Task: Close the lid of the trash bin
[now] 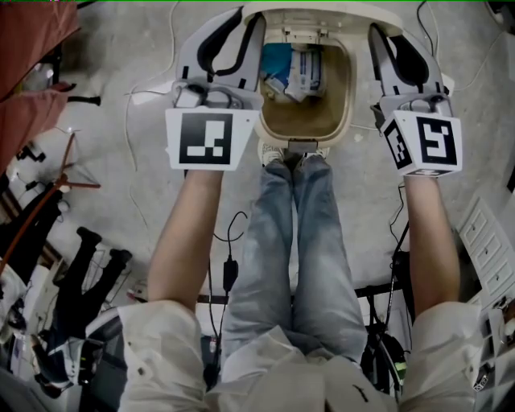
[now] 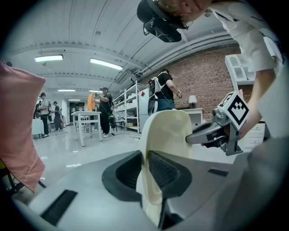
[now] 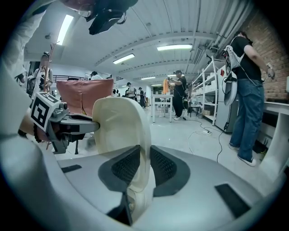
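Note:
The cream trash bin [image 1: 348,88] stands open on the floor in front of the person's feet, with blue and white rubbish [image 1: 294,72] inside. Its lid [image 1: 322,14] stands upright at the far side. My left gripper [image 1: 249,20] is shut on the lid's left edge and my right gripper [image 1: 385,32] on its right edge. In the left gripper view the lid [image 2: 167,131] sits pinched between the black pads of that gripper [image 2: 145,167]. The right gripper view shows the lid [image 3: 119,122] clamped the same way by the right gripper [image 3: 145,164].
The person's jeans-clad legs and shoes [image 1: 294,153] stand right at the bin's front. Cables [image 1: 229,241] trail over the floor. A red cloth [image 1: 32,48] and black gear lie at the left, a white rack [image 1: 491,249] at the right. People, tables and shelves stand far behind.

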`<state>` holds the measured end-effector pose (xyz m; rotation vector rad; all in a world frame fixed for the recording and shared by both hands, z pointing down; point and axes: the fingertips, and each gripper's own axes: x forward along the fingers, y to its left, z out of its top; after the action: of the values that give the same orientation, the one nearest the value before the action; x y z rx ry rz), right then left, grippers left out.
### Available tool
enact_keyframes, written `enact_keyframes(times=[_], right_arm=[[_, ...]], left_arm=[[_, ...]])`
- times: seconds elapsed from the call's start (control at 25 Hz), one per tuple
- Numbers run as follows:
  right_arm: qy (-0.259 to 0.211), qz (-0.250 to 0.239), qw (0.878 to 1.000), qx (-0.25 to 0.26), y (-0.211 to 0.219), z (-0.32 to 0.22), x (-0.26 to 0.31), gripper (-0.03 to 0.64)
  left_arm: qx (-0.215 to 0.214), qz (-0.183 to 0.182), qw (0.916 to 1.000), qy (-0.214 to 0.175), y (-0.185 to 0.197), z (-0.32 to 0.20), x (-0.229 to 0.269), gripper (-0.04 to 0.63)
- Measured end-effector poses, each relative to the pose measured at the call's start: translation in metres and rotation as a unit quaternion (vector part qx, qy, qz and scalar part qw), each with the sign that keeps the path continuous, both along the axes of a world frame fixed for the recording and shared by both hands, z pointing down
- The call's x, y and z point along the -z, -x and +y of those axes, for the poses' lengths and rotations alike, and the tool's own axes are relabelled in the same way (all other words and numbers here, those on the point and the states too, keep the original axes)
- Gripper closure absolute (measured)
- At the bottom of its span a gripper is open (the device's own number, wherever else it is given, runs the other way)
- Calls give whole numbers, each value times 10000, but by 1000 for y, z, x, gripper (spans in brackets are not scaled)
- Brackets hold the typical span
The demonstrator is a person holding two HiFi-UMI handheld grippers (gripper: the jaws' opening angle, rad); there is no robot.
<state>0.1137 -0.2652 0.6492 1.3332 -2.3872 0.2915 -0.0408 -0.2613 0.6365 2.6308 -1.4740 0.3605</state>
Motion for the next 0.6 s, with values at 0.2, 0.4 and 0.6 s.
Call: enact_keyframes(times=[0.2, 0.4, 0.6], right_arm=[[24, -27, 10000, 27, -1, 2, -1, 531], [46, -34, 10000, 57, -1, 3, -1, 532], [38, -44, 9999, 82, -1, 7, -1, 534]], left_arm=[[-25, 9, 10000, 5, -1, 1, -1, 526], [-34, -4, 10000, 31, 0, 2, -1, 526], [-37, -13, 10000, 29, -1, 6, -1, 526]])
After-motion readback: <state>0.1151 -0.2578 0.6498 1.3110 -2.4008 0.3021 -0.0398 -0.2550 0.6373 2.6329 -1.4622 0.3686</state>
